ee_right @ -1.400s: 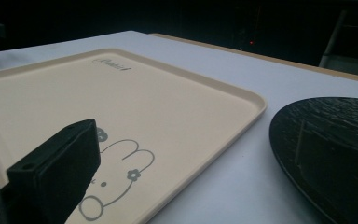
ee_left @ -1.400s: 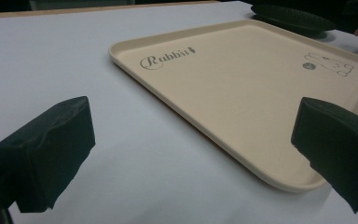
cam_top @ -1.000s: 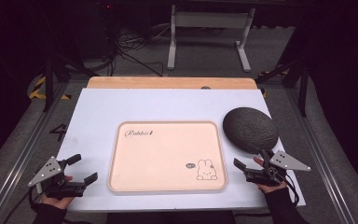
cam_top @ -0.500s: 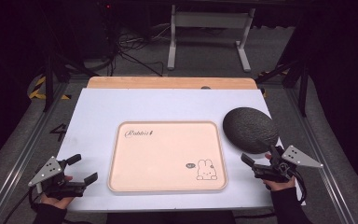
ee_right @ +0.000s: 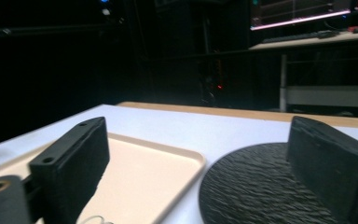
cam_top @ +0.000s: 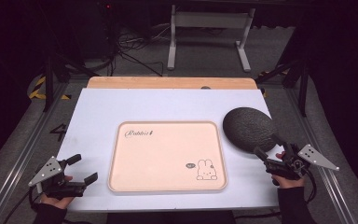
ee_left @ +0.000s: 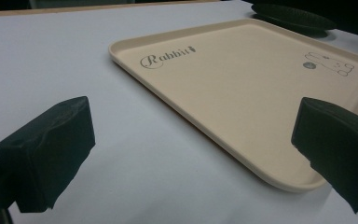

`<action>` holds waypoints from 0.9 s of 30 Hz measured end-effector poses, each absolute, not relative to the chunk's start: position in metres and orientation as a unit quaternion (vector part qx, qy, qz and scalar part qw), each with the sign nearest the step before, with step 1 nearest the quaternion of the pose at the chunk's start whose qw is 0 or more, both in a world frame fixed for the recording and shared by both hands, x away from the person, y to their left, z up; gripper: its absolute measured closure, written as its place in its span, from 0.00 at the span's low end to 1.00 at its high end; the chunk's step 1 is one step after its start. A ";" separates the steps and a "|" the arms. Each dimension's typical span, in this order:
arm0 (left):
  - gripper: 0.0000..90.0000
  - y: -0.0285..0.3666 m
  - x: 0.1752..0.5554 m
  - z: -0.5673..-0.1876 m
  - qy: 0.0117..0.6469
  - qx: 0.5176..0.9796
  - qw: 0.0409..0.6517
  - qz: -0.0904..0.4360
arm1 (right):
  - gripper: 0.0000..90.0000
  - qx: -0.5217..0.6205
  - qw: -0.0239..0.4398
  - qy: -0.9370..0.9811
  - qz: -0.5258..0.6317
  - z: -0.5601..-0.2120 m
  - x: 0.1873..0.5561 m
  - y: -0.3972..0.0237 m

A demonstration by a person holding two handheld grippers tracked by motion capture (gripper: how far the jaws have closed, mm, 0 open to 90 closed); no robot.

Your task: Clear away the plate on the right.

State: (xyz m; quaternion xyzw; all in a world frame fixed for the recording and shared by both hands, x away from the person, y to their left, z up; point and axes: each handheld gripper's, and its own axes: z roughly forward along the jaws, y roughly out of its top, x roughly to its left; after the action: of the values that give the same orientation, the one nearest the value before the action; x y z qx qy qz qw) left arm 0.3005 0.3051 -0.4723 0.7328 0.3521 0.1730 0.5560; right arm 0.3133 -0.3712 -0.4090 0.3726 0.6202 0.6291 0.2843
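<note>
One pink tray (cam_top: 168, 156), one dark round plate (cam_top: 248, 129) (just beside it), two tools (cam_top: 83, 169) (cam_top: 266, 150), both gaping.

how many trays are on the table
1: a beige tray in the middle of the white table, beside a dark round plate on its right. Nothing seems hidden.

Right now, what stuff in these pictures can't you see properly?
- Small grey mark beside the rabbit on the tray: too small to read in the high view.
- Dark plate: cut off by the bottom edge and partly behind a jaw in the right gripper view.
- Tray's near corner: behind a jaw in the left gripper view.
- Room behind the table: too dark to make out.
</note>
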 end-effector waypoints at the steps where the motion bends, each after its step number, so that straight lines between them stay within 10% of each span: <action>1: 0.00 0.305 0.300 -0.472 0.353 0.732 0.556 0.172 | 0.03 0.377 0.283 0.628 0.620 -0.409 0.314 -0.371; 27: 0.00 0.305 0.300 -0.472 0.352 0.732 0.557 0.174 | 0.20 0.254 0.483 0.760 0.354 -0.401 0.300 -0.347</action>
State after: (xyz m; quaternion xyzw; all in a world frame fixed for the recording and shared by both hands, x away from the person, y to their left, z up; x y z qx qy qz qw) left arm 0.3003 0.3053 -0.4723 0.7316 0.3525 0.1736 0.5570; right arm 0.3002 -0.3472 -0.4014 0.2541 0.7595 0.3545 0.4826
